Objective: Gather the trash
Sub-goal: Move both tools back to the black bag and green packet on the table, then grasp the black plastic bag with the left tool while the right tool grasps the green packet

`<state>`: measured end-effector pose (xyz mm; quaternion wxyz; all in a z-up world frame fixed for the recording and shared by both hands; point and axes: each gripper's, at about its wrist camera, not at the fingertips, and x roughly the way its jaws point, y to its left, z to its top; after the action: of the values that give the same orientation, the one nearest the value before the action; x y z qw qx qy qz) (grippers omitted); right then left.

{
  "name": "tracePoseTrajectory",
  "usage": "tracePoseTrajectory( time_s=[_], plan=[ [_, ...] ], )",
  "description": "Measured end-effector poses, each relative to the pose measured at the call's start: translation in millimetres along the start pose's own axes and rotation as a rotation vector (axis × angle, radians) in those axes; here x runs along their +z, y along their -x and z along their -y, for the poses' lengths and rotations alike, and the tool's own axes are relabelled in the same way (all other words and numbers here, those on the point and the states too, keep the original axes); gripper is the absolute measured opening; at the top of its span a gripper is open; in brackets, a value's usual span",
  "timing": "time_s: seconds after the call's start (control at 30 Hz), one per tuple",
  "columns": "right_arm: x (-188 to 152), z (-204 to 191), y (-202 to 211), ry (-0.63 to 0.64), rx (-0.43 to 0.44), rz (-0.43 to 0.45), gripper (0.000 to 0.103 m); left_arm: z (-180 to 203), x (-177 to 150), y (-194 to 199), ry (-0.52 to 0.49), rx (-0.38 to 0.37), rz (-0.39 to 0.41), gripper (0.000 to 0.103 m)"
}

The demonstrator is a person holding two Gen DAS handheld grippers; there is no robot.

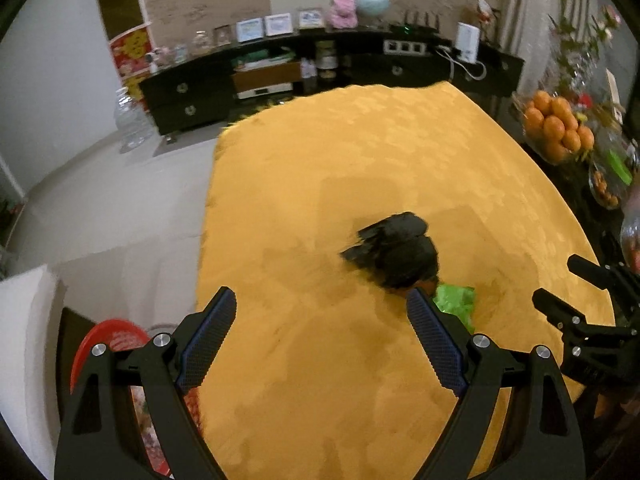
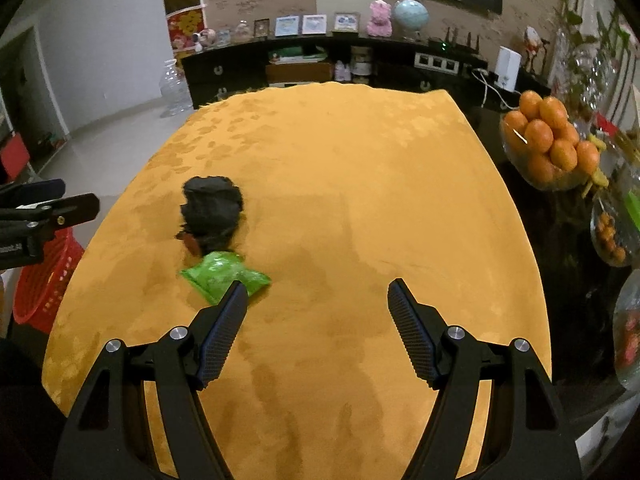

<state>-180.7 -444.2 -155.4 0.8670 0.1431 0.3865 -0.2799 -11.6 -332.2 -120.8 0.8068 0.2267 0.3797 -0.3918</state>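
A crumpled black bag (image 1: 396,252) lies on the yellow tablecloth (image 1: 320,168), and a green wrapper (image 1: 456,304) lies just in front of it. My left gripper (image 1: 322,300) is open and empty above the cloth, with the trash off its right finger. In the right wrist view the black bag (image 2: 212,208) and green wrapper (image 2: 220,274) lie to the left. My right gripper (image 2: 318,292) is open and empty, its left finger near the wrapper. A red basket (image 2: 44,284) stands beside the table's left edge; its rim also shows in the left wrist view (image 1: 108,336).
A bowl of oranges (image 2: 552,144) and glass jars (image 2: 616,220) stand on a dark surface right of the table. A black cabinet (image 2: 320,64) with frames and ornaments runs along the far wall. A clear jar (image 2: 174,88) stands on the floor.
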Motion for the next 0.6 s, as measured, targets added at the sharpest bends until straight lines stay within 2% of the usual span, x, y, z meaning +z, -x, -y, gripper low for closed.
tracePoseTrajectory(
  time_s=[0.37, 0.47, 0.6],
  plan=[
    [-5.3, 18.3, -20.0, -0.044, 0.005, -0.013, 0.07, 40.6, 37.3, -62.8, -0.07, -0.087, -0.078, 0.084],
    [-5.7, 23.3, -24.7, -0.055, 0.008, -0.02, 0.07, 47.0, 39.5, -83.9, -0.075, -0.103, -0.121, 0.084],
    [-6.3, 26.4, -31.1, -0.066, 0.016, -0.028, 0.07, 53.3, 39.2, -96.1, -0.093, -0.109, -0.124, 0.084]
  ],
)
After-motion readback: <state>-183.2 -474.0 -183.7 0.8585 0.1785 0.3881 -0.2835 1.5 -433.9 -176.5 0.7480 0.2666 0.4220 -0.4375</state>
